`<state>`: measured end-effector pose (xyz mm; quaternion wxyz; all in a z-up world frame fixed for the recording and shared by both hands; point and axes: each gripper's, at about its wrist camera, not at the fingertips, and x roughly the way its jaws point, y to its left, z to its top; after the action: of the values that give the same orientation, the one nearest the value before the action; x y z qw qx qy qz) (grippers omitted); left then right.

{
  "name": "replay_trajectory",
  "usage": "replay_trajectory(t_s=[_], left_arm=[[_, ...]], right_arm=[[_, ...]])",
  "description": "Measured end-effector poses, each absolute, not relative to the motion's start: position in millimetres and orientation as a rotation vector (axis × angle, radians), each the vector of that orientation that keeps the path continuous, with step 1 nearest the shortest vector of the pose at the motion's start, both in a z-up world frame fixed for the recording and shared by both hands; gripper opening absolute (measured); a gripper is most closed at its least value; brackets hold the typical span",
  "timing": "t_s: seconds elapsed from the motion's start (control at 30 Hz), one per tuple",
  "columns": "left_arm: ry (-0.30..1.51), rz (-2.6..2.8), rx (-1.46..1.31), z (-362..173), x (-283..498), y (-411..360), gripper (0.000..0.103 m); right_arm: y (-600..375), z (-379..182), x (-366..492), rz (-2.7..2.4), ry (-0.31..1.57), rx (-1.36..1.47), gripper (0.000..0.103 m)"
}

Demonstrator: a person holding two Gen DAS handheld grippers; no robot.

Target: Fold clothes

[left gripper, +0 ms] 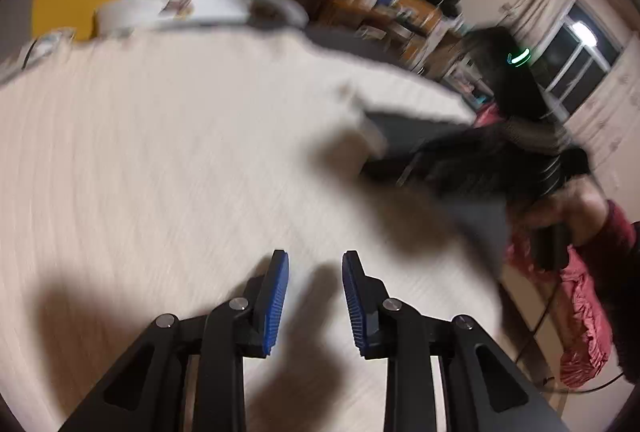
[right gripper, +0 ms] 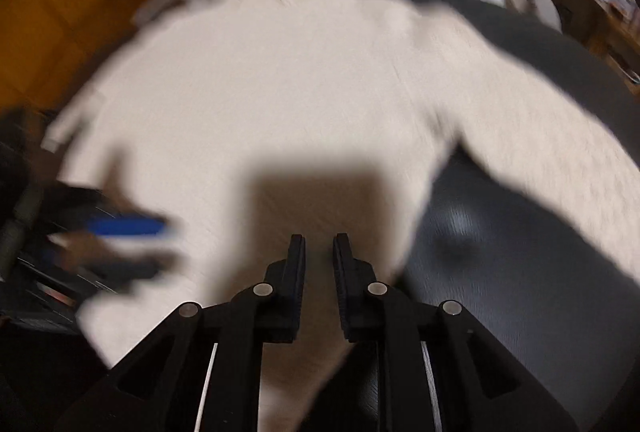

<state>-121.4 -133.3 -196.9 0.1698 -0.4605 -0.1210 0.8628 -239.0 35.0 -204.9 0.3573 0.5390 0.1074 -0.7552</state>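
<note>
A cream knitted garment [right gripper: 280,104] lies spread across the dark table [right gripper: 540,252], filling mid-frame. Left tongs [left gripper: 315,264] and right tongs [right gripper: 319,248] hover parted, empty. Soft, limp cloth; likely best gripped at an edge.

Both fisheye views are smeared by motion blur and vignetted black at the corners. Soft brown shadows are cast on the cream garment [right gripper: 280,104]; a bright lamp is reflected in the window [left gripper: 582,32].
</note>
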Motion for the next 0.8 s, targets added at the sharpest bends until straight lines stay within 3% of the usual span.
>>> replay_trajectory(t_s=[0.13, 0.27, 0.37, 0.57, 0.8], left_arm=[[-0.393, 2.467, -1.258, -187.2, -116.1, -142.3, 0.027], [-0.396, 2.557, -1.233, -178.9, -125.2, -162.9, 0.027], [-0.413, 2.588, -1.315, -193.9, -131.1, -180.7, 0.027], [-0.653, 2.531, -1.250, -209.8, -131.4, -203.4, 0.026], [-0.571, 2.596, -1.266, -198.7, -129.0, -210.3, 0.027]], right_arm=[[44.0, -206.6, -242.6, -1.980, 0.116, 1.433, 0.016], [28.2, -183.2, -241.8, -2.057, 0.149, 1.346, 0.016], [19.2, -197.9, -256.2, -2.096, 0.154, 1.392, 0.016], [30.5, -210.0, -259.1, -2.145, 0.052, 1.366, 0.016], [19.9, -159.0, -276.7, -2.226, -0.018, 1.247, 0.019]])
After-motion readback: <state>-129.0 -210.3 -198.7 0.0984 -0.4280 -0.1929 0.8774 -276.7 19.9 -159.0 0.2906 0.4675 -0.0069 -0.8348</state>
